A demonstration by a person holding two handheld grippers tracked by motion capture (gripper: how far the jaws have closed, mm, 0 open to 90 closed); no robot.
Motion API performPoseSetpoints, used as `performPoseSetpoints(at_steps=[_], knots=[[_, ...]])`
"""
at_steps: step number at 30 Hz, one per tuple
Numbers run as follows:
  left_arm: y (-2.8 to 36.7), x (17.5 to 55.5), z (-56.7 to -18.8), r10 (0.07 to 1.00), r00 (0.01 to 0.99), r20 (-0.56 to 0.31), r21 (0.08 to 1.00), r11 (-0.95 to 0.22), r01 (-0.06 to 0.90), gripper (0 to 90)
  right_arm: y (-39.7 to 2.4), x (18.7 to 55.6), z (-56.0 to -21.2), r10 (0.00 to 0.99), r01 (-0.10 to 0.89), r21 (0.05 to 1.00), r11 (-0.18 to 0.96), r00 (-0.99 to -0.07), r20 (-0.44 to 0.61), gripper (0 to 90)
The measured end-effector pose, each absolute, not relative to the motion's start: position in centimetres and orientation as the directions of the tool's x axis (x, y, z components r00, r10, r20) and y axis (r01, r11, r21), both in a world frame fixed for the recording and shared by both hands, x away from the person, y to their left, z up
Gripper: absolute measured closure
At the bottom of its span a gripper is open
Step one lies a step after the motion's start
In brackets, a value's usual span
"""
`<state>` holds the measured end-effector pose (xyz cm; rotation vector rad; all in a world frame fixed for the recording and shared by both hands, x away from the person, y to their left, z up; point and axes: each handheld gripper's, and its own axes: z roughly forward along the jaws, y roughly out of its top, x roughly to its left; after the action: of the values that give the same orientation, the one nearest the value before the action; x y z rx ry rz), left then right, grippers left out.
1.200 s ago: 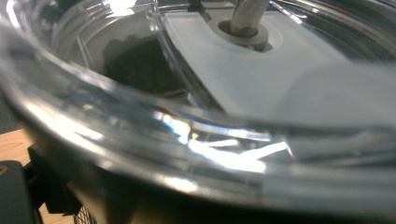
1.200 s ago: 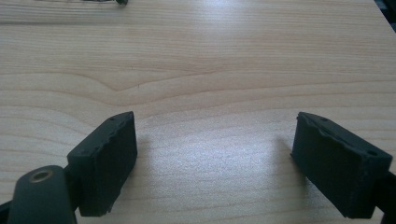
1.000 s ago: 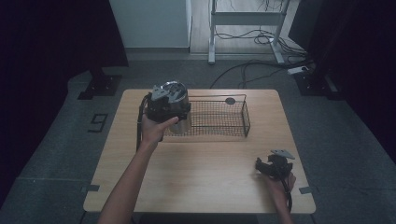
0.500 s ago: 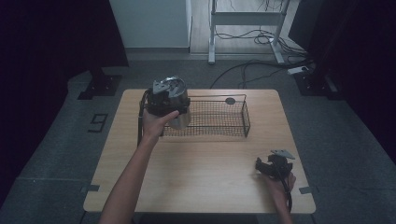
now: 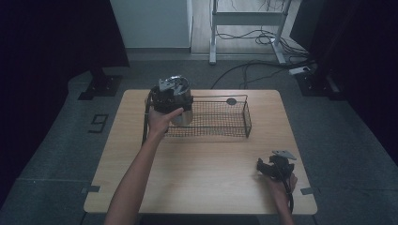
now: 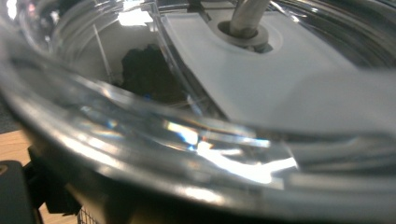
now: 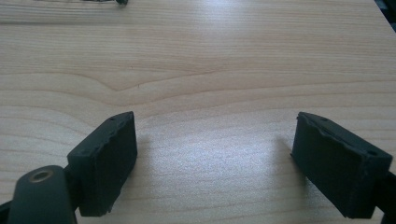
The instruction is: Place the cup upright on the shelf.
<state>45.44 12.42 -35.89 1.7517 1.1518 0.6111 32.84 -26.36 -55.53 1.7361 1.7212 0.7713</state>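
In the high view, the left gripper (image 5: 170, 96) is in the upper left part of the frame, above the left end of the wire basket (image 5: 234, 133), and it holds a clear round jar (image 5: 180, 105) with a shiny top. The jar is upright and it sits at the left end of the basket; whether its bottom touches the mesh, I cannot tell. The person's left hand (image 5: 160, 123) is just below the gripper, and the forearm goes down to the bottom edge of the frame. In the left gripper view the jar (image 6: 196, 116) is very close to the camera: a curved transparent wall with bright reflections, a white flat part in the upper right, and a metal rod (image 6: 246, 16) at the top that goes through this white part. The fingers of the left gripper are hidden behind the jar there, but the gripper carries the jar, so they are clamped on it. A small dark round thing (image 5: 231, 101) lies at the far rim of the basket, right of the middle. The right gripper (image 5: 274, 168) is in the lower right of the high view and rests low on the wooden desk (image 5: 202, 178), well apart from the basket. In the right gripper view its two black fingers (image 7: 105, 161) stand wide apart, one at the lower left and one at the lower right, with bare wood grain between them.
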Motion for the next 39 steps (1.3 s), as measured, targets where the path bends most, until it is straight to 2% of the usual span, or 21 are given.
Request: performPoseSetpoints(at_steps=[26,39], knots=[[11.5,49.8,-39.4,0.931,0.358,-0.068,0.865,-0.124,0.486,3.7,-26.4,32.8,-55.5,1.0,0.672,0.74,-0.009,0.005,0.007,13.8],[10.4,51.2,-41.4,0.932,0.359,-0.057,0.852,-0.142,0.504,3.6,-26.3,32.8,-55.5,1.0,0.672,0.74,-0.009,0.006,0.008,13.8]])
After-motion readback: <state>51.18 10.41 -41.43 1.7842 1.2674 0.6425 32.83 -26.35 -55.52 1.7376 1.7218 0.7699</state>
